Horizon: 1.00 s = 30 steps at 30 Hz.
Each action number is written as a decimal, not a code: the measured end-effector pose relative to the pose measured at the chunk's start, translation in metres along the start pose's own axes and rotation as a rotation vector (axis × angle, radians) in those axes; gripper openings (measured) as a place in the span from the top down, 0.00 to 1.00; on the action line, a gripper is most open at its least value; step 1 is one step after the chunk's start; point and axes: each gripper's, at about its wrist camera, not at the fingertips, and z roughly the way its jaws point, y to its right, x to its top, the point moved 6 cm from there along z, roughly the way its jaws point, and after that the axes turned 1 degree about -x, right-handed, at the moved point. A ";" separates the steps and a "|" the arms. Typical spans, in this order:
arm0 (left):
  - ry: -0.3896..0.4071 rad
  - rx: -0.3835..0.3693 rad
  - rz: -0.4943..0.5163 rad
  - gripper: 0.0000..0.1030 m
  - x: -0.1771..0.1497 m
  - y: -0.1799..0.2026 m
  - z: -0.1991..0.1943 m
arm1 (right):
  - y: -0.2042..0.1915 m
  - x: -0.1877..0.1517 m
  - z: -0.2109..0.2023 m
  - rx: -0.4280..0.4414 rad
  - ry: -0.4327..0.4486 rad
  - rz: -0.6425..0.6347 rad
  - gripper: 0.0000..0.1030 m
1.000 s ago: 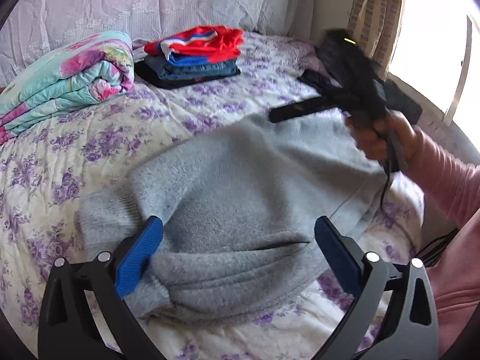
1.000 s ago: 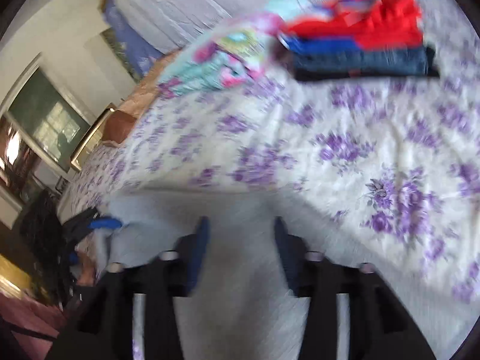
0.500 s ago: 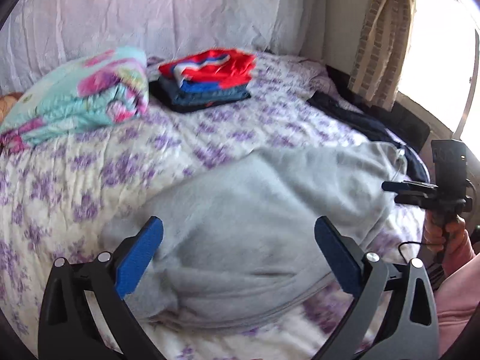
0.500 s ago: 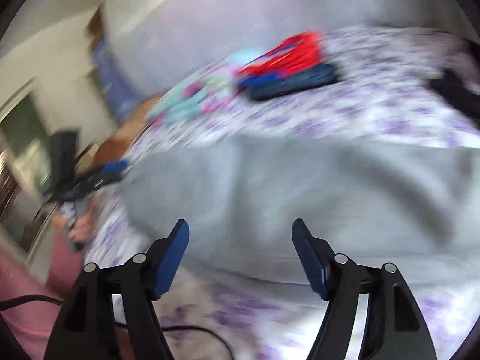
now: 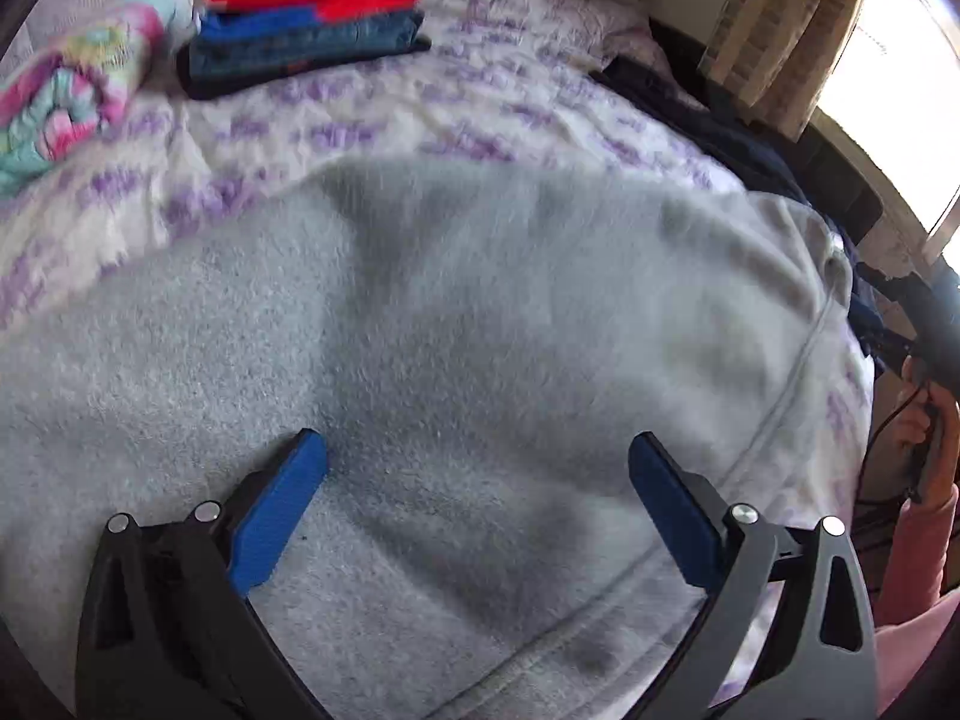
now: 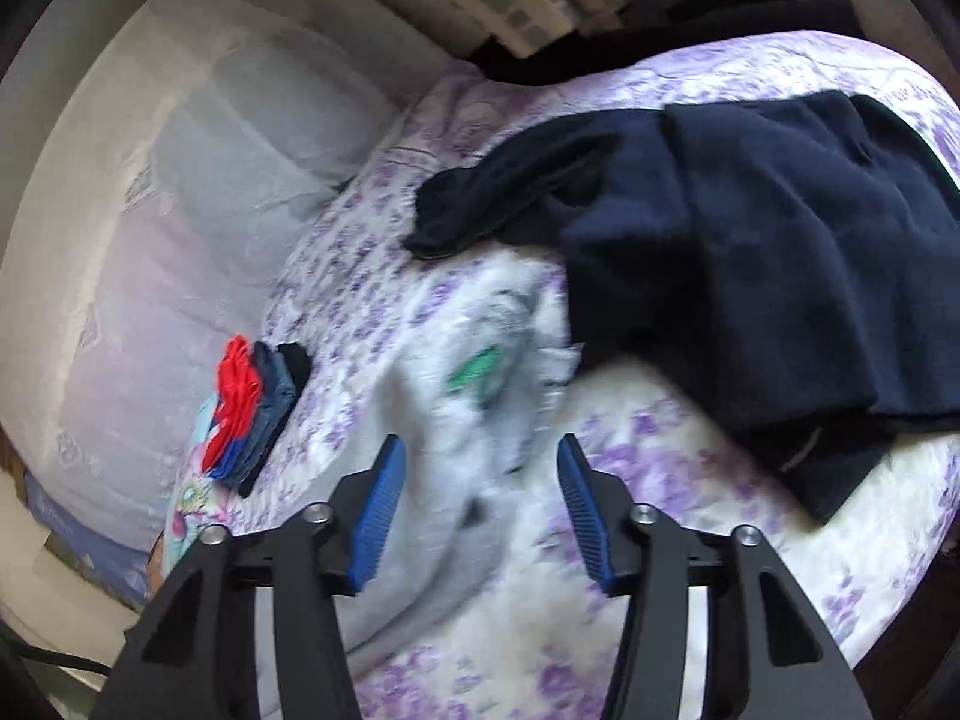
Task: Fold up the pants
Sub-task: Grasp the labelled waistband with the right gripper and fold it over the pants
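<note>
Grey fleece pants [image 5: 456, 348] lie folded across the floral bedspread [image 5: 492, 96] and fill most of the left wrist view. My left gripper [image 5: 477, 462] is open, low over the pants near their middle, holding nothing. In the right wrist view the pants' waist end [image 6: 480, 384], with a green label, lies just ahead of my right gripper [image 6: 477, 468], which is open and empty above it. The right gripper also shows at the far right of the left wrist view [image 5: 924, 324], beyond the bed edge.
A stack of folded clothes, red on blue [image 5: 312, 18], sits at the back of the bed, also in the right wrist view [image 6: 252, 408]. A rolled floral quilt [image 5: 66, 96] lies beside it. Dark navy garments [image 6: 768, 252] lie right of the waist end. Curtain [image 5: 774, 18] at right.
My left gripper has dropped closer over the grey pants. My right gripper has swung from over the pants to their waist end, now facing the dark garments. Both stay open.
</note>
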 end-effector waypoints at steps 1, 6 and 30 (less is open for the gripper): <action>0.013 0.005 0.020 0.04 0.000 0.005 -0.005 | 0.009 0.003 0.005 -0.028 -0.003 0.001 0.55; 0.007 0.013 0.024 0.04 0.000 0.005 -0.005 | 0.018 0.010 0.027 0.010 -0.038 -0.010 0.55; 0.009 -0.007 0.003 0.04 0.002 0.002 -0.008 | 0.000 0.027 0.018 0.076 -0.047 -0.072 0.95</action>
